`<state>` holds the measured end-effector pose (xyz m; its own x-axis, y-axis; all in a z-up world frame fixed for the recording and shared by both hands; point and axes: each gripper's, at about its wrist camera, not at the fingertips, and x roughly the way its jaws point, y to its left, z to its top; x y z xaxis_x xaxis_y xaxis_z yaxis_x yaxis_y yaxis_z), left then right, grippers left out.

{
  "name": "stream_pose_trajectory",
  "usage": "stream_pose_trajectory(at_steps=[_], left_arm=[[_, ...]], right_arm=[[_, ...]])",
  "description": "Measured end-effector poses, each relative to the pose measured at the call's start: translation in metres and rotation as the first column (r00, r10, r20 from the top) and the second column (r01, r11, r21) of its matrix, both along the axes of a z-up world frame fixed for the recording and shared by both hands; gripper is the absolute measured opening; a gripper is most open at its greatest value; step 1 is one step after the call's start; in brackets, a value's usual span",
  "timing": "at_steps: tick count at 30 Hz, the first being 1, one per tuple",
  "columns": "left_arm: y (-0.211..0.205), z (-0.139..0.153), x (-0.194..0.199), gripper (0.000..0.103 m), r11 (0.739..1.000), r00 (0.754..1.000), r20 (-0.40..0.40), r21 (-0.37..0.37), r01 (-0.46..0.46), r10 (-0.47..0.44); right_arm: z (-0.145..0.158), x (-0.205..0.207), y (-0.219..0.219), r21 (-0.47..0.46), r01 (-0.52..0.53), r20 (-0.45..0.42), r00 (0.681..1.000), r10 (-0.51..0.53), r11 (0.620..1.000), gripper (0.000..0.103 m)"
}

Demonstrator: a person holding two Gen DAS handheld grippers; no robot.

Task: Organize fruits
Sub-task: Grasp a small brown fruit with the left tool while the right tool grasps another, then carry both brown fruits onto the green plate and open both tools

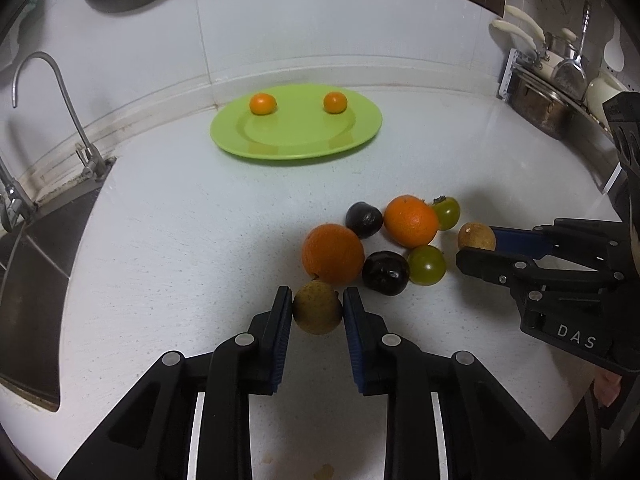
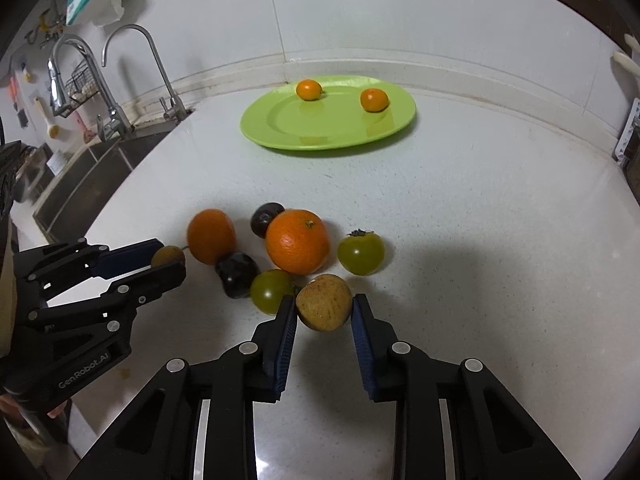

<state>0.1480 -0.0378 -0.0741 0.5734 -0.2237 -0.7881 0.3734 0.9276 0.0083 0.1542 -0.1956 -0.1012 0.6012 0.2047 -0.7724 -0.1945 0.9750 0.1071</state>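
Left tool (image 1: 317, 312): its two pads sit either side of a brown-yellow round fruit (image 1: 317, 312); both pads look to touch it, so I judge it clamped, low over the white surface (image 1: 180, 240).
Risk, left grip: the fruit is round and held near the pad tips; a quick lift could roll it out forward.
Near orange (image 1: 333, 254): just behind the held fruit, apparently touching it; pulling away may nudge it into the dark plum (image 1: 385, 273).
Cluster: second orange (image 1: 411, 221), another dark plum (image 1: 363, 220) and two green fruits (image 1: 426, 265) lie packed together; one bump could scatter them across the surface.
Right tool (image 2: 325, 310): pads bracket a second brown fruit (image 2: 324, 303); left pad touches, right pad shows a sliver of gap, so contact is uncertain.
Risk, right grip: lifting before it closes fully would drop the fruit.
Green plate (image 1: 280, 148): far side, well apart, holding two small oranges (image 1: 263, 103) near its back rim.
Risk, placing: round fruit may roll on the shallow plate and knock those two.
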Motion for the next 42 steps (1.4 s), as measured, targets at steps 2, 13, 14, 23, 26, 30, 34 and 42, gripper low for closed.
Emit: stream_pose_trajectory(at_steps=[2,13,14,23,26,30,34,42], left_arm=[[0.000,0.006,-0.002,0.026,1.000,1.000,0.012,-0.004,-0.001,0.002],[0.005,0.047,-0.019,0.026,1.000,0.994,0.112,-0.031,0.003,0.001],[0.004,0.051,-0.020,0.026,0.999,0.993,0.121,-0.032,0.003,0.001],[0.000,0.080,-0.016,0.026,0.999,0.980,0.197,-0.037,0.014,-0.007],[-0.001,0.086,-0.009,0.026,0.999,0.977,0.215,-0.038,0.017,-0.008],[-0.004,0.095,0.003,0.026,0.999,0.972,0.236,-0.035,0.024,-0.015],[-0.007,0.101,0.017,0.026,0.999,0.967,0.254,-0.029,0.033,-0.024],[-0.009,0.106,0.050,0.026,0.998,0.964,0.265,-0.035,0.044,-0.033]], right_arm=[[0.005,-0.003,0.001,0.001,-0.003,0.013,1.000,0.003,1.000,0.029],[0.042,-0.019,0.006,0.026,-0.023,0.102,0.995,0.021,0.999,0.029],[0.046,-0.020,0.006,0.028,-0.025,0.111,0.994,0.022,0.999,0.029],[0.073,-0.019,0.010,0.049,-0.036,0.181,0.983,0.027,0.998,0.029],[0.080,-0.016,0.009,0.052,-0.039,0.198,0.980,0.028,0.998,0.029],[0.089,-0.005,0.009,0.053,-0.042,0.217,0.976,0.029,0.998,0.029],[0.097,0.008,0.009,0.055,-0.045,0.235,0.972,0.031,0.997,0.029],[0.106,0.039,0.012,0.060,-0.058,0.253,0.966,0.041,0.997,0.029]])
